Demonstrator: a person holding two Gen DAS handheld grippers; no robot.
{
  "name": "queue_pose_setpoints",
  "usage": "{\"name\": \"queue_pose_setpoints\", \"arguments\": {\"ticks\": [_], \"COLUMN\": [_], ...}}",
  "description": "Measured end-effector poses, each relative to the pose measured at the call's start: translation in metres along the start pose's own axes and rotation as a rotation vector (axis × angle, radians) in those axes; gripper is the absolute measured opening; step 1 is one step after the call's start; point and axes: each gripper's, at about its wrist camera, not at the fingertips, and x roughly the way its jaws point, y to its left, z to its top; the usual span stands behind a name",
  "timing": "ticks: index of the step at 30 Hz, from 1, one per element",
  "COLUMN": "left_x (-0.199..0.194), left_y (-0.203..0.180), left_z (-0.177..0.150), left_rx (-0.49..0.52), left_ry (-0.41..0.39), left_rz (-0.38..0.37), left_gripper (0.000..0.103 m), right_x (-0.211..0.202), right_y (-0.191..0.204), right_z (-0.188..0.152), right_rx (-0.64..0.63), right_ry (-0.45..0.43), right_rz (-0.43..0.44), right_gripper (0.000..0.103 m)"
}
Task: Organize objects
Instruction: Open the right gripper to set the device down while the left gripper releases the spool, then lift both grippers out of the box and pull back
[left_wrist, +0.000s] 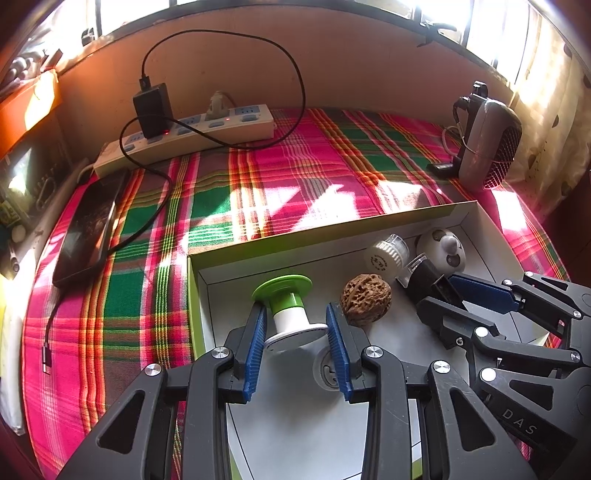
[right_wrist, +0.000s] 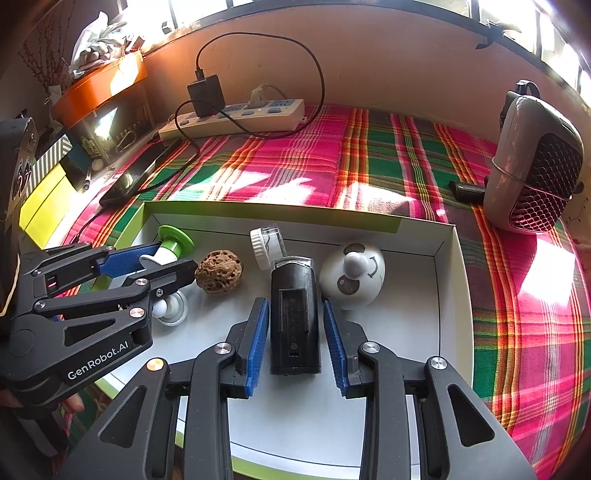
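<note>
- Left claw (left_wrist: 295, 332): parted, pads clear of green-and-white spool (left_wrist: 290, 310).
- Right claw (right_wrist: 293, 328): parted, black case (right_wrist: 294, 321) lying loose between.
- White tray (right_wrist: 448, 295): walnut (right_wrist: 218, 272).

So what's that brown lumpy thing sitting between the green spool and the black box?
A walnut, lying loose on the tray floor between the green spool and the black box; the right wrist view shows it best.

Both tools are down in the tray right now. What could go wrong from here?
1. The left tool straddles the green-topped spool, which lies tilted; closing may flip it against the walnut.
2. The right tool flanks the black case, pads apart; lifting now would probably leave it, and the panda figure crowds the right finger.
</note>
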Motion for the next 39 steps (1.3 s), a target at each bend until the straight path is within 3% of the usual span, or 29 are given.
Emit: {"name": "queue_pose_setpoints", "arguments": {"ticks": [2,22,39], "left_x": [-0.002,-0.037,-0.085], "left_y": [-0.001,-0.009,-0.019], "left_z": [0.0,-0.009,-0.039], "left_rx": [0.002,0.016,0.015], "left_ry": [-0.005,-0.056,-0.121], "left_rz": [-0.002,0.011,-0.017], "left_gripper": [0.031,0.031,0.031], "right_x": [-0.002,-0.029,-0.064], "right_y": [0.0,0.003,0.012], "right_z": [0.0,-0.008,-0.032], "right_rx": [-0.001,0.017,0.031], "right_ry": [-0.004,-0.047,-0.097], "right_rz": [0.003,-0.011,-0.02], "right_gripper": [0.042,0.042,0.042]}}
